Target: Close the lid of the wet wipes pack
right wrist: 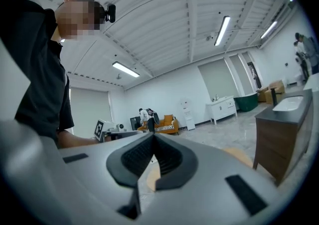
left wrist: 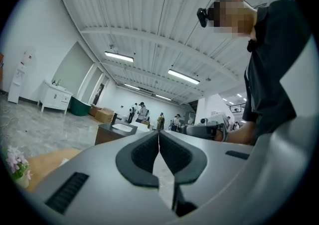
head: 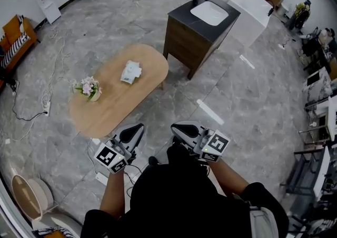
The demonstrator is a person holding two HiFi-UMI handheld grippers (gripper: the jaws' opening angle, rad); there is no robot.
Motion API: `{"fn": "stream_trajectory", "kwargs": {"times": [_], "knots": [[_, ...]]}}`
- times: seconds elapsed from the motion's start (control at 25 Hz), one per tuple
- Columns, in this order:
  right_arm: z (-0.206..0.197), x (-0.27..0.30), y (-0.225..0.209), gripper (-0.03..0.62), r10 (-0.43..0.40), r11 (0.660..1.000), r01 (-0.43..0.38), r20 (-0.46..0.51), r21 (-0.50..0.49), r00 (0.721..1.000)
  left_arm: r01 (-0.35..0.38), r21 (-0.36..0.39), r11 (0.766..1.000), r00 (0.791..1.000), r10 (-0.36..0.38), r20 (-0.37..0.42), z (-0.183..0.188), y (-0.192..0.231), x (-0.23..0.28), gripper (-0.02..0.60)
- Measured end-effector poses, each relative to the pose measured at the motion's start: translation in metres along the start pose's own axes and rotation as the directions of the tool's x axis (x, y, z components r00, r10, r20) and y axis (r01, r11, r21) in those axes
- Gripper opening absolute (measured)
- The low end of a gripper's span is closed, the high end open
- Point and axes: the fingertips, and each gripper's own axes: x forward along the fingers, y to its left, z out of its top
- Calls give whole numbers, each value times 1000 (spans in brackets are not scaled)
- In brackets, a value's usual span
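Head view: wipes pack [head: 130, 71] mid-table [head: 113, 106], lid state too small to tell; left gripper [head: 132, 132] and right gripper [head: 183, 129] off table's near end, well short of pack, likely pre-approach | Left gripper view: jaws together, empty | Right gripper view: jaws together, empty

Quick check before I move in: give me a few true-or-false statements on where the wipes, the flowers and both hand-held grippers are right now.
1. The wet wipes pack lies on the oval wooden table. True.
2. The left hand-held gripper is shut on the pack. False: its jaws are together with nothing between them, and it is held close to the person, short of the table.
3. The right hand-held gripper has its jaws wide apart. False: they are together and empty.
4. The flowers stand on the same table, apart from the pack. True.
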Motion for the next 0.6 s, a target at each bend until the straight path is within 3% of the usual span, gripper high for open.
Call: {"fn": "stream_trajectory", "kwargs": {"times": [0.16,0.6], "knots": [[8,25,-42,9,22,1000,-22,22,5,1000,-20,16,1000,1000,20,-9,7,30,23,17],[64,82,-182,9,173,984,-174,55,23,983,-180,47,982,984,180,9,55,125,115,17]]}}
